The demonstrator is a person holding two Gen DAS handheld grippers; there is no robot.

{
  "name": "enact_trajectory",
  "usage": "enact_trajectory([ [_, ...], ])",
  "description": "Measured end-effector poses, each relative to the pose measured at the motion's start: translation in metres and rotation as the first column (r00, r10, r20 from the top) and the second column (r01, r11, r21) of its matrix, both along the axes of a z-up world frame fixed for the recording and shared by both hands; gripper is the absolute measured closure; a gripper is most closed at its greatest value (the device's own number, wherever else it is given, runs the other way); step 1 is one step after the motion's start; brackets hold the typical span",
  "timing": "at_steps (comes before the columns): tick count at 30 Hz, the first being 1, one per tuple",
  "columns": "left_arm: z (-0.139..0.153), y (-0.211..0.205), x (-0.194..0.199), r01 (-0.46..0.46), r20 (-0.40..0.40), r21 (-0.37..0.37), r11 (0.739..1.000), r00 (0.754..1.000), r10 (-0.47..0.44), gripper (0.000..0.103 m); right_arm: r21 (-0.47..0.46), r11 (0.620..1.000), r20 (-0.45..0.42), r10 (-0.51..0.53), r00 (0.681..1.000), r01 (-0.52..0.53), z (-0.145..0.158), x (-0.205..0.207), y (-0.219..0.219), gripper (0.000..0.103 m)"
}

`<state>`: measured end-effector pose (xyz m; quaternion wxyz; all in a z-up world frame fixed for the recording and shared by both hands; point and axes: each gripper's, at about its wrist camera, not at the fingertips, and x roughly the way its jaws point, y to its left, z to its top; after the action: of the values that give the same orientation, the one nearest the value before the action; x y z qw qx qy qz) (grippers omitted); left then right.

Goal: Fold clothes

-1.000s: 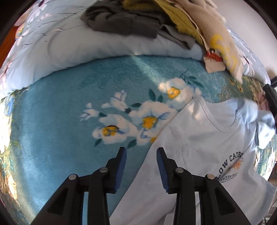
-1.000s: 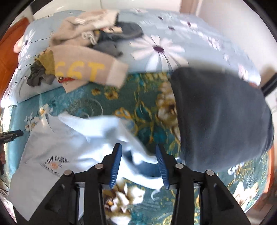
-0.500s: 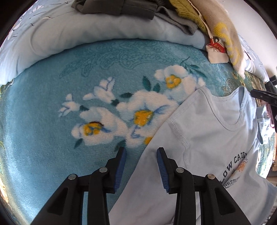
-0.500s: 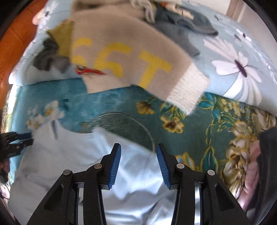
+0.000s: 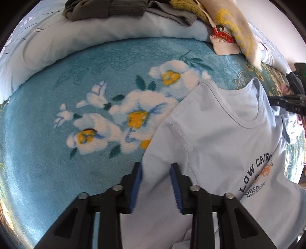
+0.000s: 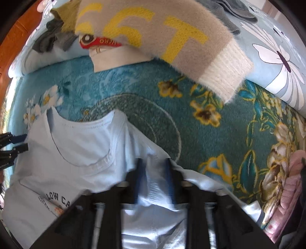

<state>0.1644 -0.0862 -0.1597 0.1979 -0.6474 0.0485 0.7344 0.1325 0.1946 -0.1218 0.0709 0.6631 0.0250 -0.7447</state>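
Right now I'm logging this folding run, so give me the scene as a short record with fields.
surface: blue floral blanket
garment: light blue T-shirt, laid flat, printed side up
left gripper: open, fingers astride the sleeve edge
right gripper: open over the other sleeve, blurred
background: beige sweater with yellow letters, on a clothes pile

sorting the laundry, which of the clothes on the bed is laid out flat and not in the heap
The light blue t-shirt, spread on the teal floral blanket under both tools; the beige sweater and grey garments are heaped behind.
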Motion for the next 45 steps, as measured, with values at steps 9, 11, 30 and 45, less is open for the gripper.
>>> enact_trajectory([
  [9,0.015,-0.006,0.018,-0.036,-0.071,-0.031,0.999,0.997,0.033,0.1,0.003,1.0,-0.075,-0.003,0.997,0.004,0.021,0.028,-0.011,0.096],
  [11,0.027,-0.01,0.02,-0.056,-0.112,-0.035,0.998,0.992,0.052,0.1,-0.006,1.0,-0.124,-0.02,0.992,0.019,0.037,0.03,-0.009,0.097],
  [30,0.087,-0.05,-0.059,-0.207,-0.41,-0.091,0.974,0.899,0.153,0.1,-0.082,0.996,-0.4,-0.002,0.916,-0.034,0.122,-0.051,-0.042,0.097],
  [45,-0.015,-0.062,-0.121,-0.268,-0.173,-0.081,0.96,0.952,0.251,0.1,-0.091,0.994,-0.241,-0.083,0.967,0.063,0.031,-0.123,-0.046,0.097],
])
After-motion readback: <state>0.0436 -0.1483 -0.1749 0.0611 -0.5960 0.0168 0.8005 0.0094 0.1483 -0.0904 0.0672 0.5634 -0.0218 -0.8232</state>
